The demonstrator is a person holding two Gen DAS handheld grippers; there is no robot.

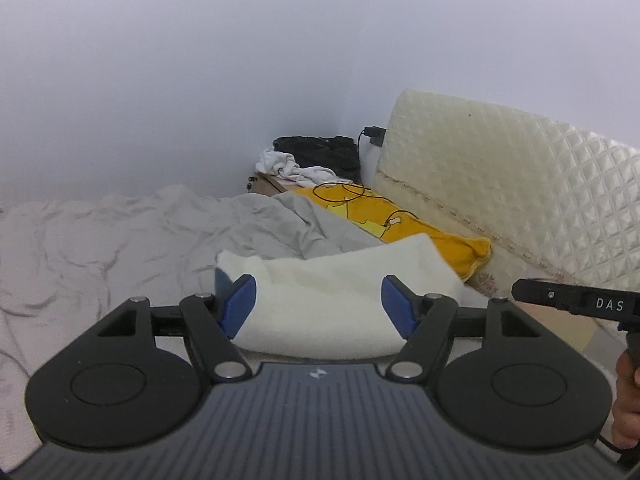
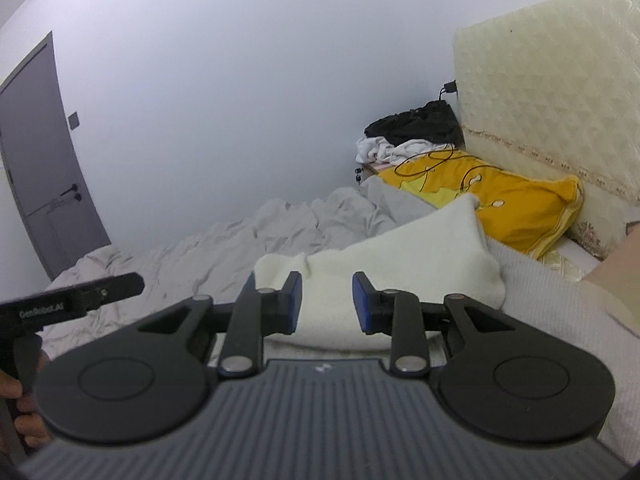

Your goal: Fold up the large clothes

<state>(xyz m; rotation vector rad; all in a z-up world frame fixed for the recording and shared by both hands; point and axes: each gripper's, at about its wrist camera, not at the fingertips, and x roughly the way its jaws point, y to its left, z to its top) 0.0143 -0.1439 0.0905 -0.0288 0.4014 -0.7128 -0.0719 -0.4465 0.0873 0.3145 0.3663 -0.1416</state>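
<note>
Cream fleece garment [image 1: 332, 300] is lying bunched on grey-sheeted bed [image 1: 100, 248], beside yellow pillow [image 1: 440, 240]; left tongs [image 1: 318, 304] and right tongs [image 2: 326, 302] are hovering spread, gripping nothing.

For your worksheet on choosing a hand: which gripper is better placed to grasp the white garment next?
Left, probably. The left gripper is open wide with the garment between its fingers; the right gripper is open narrower. Both hold nothing.
</note>
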